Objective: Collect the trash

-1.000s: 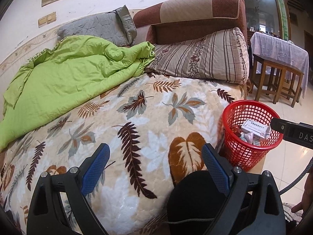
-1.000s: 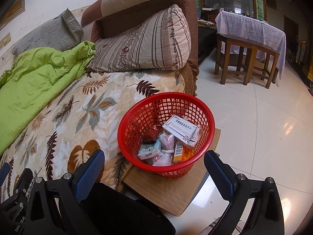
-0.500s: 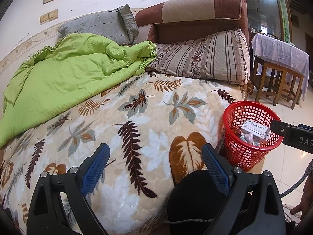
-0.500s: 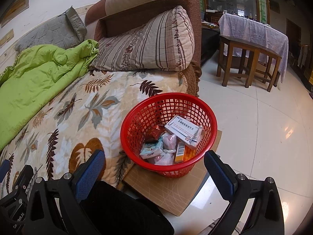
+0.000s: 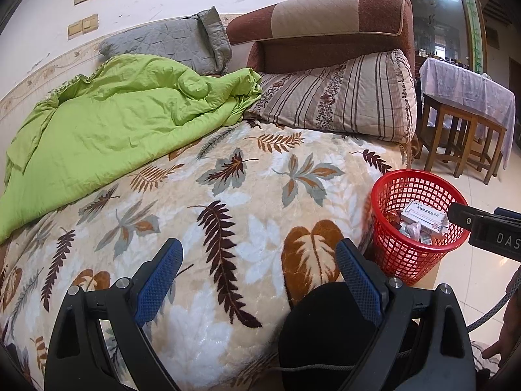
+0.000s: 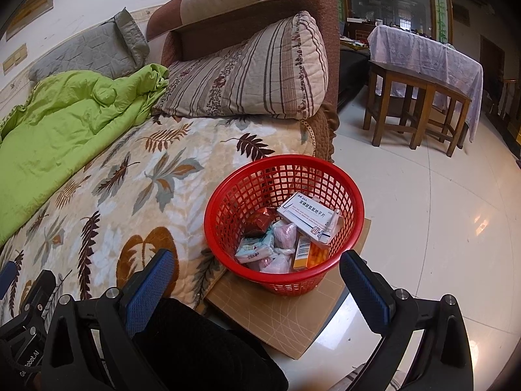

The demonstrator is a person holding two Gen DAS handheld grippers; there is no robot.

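Observation:
A red mesh basket [image 6: 353,208] [image 5: 384,228] stands on a cardboard sheet [image 6: 286,322] beside the bed. Inside it lie a white medicine box [image 6: 307,216] [image 5: 423,216], an orange box [image 6: 304,252], a tissue pack [image 6: 255,247], pink wrappers [image 6: 285,233] and a dark red wrapper [image 6: 259,221]. My right gripper [image 6: 257,270] is open, hanging just in front of the basket with nothing between its fingers. My left gripper [image 5: 259,260] is open over the leaf-patterned blanket [image 5: 228,202], empty. The right gripper's body shows at the right edge of the left wrist view.
A green quilt [image 5: 107,130], a grey pillow [image 5: 169,44] and a striped cushion [image 5: 342,94] lie on the bed against a brown headboard [image 5: 325,26]. Wooden stools [image 6: 416,110] under a white cloth stand on the tiled floor [image 6: 439,228] to the right. A dark knee [image 6: 202,342] is below the grippers.
Both views have drifted slightly, with the basket sitting a little more to the right in the right wrist view. Both grippers stay open and empty.

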